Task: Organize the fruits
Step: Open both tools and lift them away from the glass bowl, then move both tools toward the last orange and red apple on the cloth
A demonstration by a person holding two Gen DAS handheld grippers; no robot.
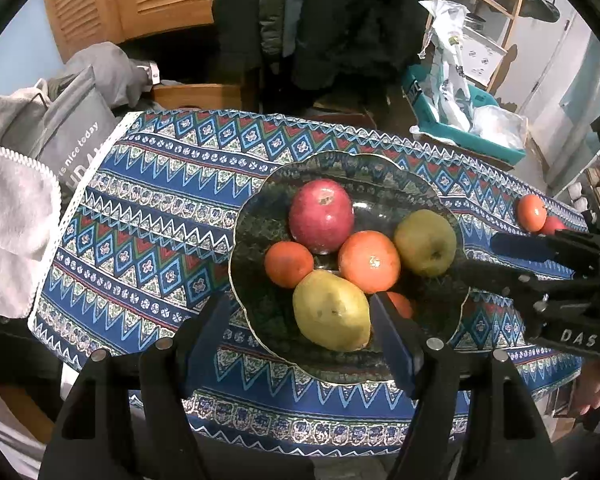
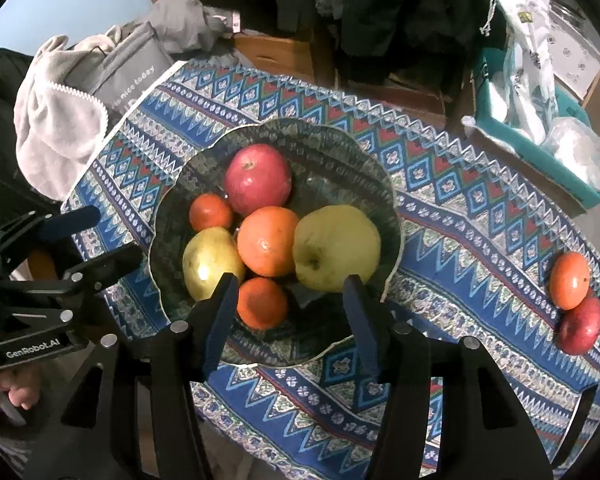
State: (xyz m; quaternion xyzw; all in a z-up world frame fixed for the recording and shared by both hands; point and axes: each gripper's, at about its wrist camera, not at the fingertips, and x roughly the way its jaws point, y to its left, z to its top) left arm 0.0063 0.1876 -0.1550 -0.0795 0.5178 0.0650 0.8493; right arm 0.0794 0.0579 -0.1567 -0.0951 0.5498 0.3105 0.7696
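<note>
A dark scalloped glass bowl [image 1: 256, 216] [image 2: 180, 184] sits on the patterned tablecloth. It holds a red apple [image 1: 321, 215] [image 2: 258, 179], a large orange [image 1: 369, 261] [image 2: 269, 241], a small orange [image 1: 288, 264] [image 2: 210, 212], a green apple [image 1: 426, 242] [image 2: 336, 247], a yellow pear [image 1: 331, 310] [image 2: 212, 262] and another small orange [image 2: 262, 302]. An orange [image 2: 569, 280] [image 1: 531, 212] and a red apple [image 2: 581, 325] [image 1: 553, 225] lie on the cloth at the right. My left gripper [image 1: 300, 316] is open and empty above the bowl's near rim. My right gripper [image 2: 290, 300] is open and empty over the bowl.
The tablecloth [image 1: 148, 216] covers a small table whose edges fall away at left and front. A grey towel [image 1: 12, 216] and grey bag [image 1: 76, 136] sit at the left. A teal box [image 1: 460, 128] with plastic bags stands at the back right.
</note>
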